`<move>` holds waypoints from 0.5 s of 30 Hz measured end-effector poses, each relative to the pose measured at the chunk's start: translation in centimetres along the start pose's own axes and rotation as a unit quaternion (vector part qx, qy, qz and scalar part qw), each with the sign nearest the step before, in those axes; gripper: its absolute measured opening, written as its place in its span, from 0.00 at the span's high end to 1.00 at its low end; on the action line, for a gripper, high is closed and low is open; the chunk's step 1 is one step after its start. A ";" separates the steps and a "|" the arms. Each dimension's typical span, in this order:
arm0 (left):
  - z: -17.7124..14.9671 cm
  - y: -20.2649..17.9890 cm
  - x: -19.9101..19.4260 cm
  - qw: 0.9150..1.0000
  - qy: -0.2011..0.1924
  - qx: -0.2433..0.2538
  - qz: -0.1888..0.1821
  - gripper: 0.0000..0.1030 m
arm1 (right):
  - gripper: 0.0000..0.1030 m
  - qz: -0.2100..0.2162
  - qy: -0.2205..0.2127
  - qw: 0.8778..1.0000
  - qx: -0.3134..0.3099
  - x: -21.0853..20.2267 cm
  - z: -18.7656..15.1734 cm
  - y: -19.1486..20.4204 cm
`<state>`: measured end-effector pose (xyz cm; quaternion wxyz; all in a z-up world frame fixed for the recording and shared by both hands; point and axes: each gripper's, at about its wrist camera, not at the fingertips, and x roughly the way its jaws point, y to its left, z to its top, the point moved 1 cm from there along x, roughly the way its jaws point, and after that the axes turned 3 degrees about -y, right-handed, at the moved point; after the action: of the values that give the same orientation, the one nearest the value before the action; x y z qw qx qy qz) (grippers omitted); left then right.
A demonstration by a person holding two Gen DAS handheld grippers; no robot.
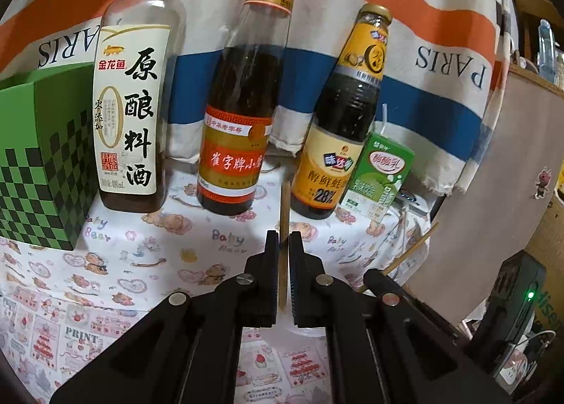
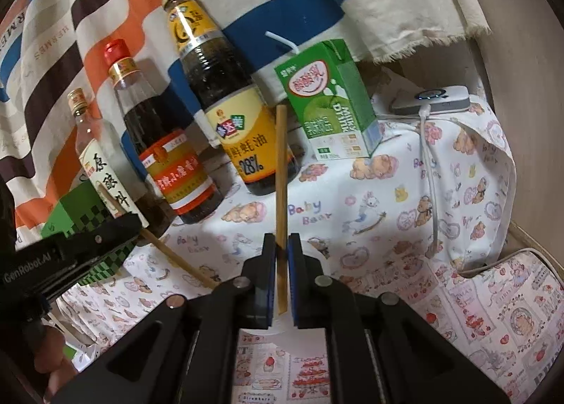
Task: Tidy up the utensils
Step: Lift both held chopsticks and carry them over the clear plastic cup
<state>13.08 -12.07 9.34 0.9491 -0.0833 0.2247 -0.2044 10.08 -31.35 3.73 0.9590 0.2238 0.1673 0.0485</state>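
1. A wooden chopstick [image 1: 284,224] is pinched upright between the pressed-together jaws of the left gripper [image 1: 284,240], just in front of the row of bottles at the far side of the table. Only a short stretch of the stick is clamped, so it could pivot or slip out if the gripper is swung quickly.

2. A second chopstick [image 2: 281,175] is pinched the same way by the right gripper [image 2: 281,242], its free end close to the oyster sauce bottle [image 2: 225,97]. If it is pushed farther forward, the bottle could be struck and tipped.

3. The green milk carton [image 2: 331,101], light and with a straw in its top, stands just right of that bottle. It is judged the thing most easily knocked over by a sideways sweep of either stick.

4. The two grippers are held near one another; in the right wrist view the left one [image 2: 105,227] is seen at the left edge with its chopstick [image 2: 176,256] angled toward the right one. The sticks could be crossed or knocked together, and either grip loosened.

5. The green checkered box [image 1: 38,157] stands at the far left, beside the cooking wine bottle [image 1: 134,104]. Whether it is meant to receive the chopsticks cannot be told. If it is, a stick released at a slant could catch its rim and fall onto the printed tablecloth [image 1: 148,256].

6. A white cable [image 2: 428,164] lies across the right side and could be snagged.
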 end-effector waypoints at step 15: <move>0.0 1.5 -10.9 0.989 -0.105 0.058 0.090 0.07 | 0.44 0.030 0.093 0.991 -0.094 -3.0 -2.5 3.8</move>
<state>4.73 -6.10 13.20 0.9851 -0.0289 0.1187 -0.1207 6.37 -27.44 4.20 0.9540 0.1322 0.2442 0.1130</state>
